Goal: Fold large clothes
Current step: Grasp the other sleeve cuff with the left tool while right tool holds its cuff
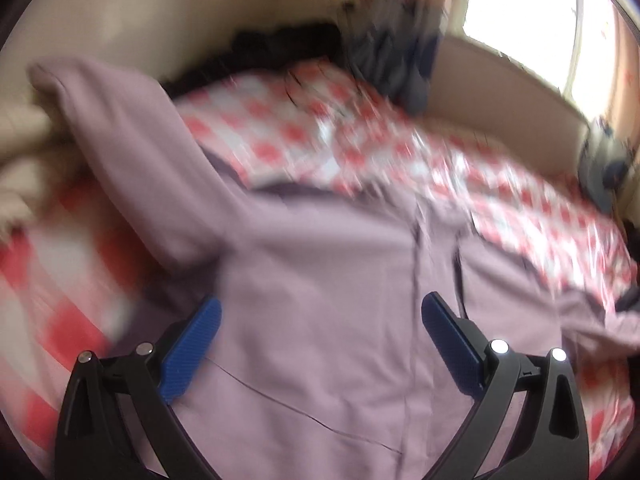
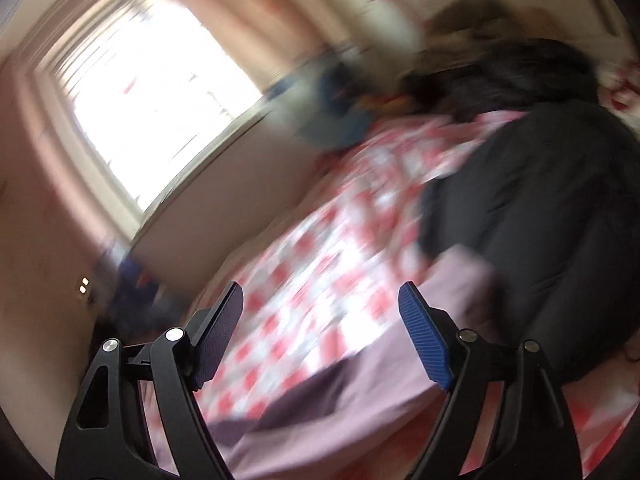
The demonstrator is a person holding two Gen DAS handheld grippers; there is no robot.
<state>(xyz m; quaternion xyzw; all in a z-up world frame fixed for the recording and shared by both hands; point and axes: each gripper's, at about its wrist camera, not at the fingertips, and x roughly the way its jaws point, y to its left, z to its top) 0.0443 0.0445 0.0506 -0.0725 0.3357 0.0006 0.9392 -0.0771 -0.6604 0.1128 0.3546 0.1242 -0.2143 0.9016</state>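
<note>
Lilac garment [image 1: 320, 280]: matt woven cloth. Checked bedsheet [image 1: 360, 140]: soft cloth. Left gripper [image 1: 320, 322] pads [image 1: 192, 354]: ribbed blue plastic; black matt frame.

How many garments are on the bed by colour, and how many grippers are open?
Lilac garment, spread on the red-and-white checked bedcover: 1
Black garment, lying on the bedcover: 1
Open grippers, holding nothing: 2, left gripper and right gripper
Total: 2 garments, 2 grippers. The blurred dark and blue heaps at the bed's far edge are not counted.
</note>
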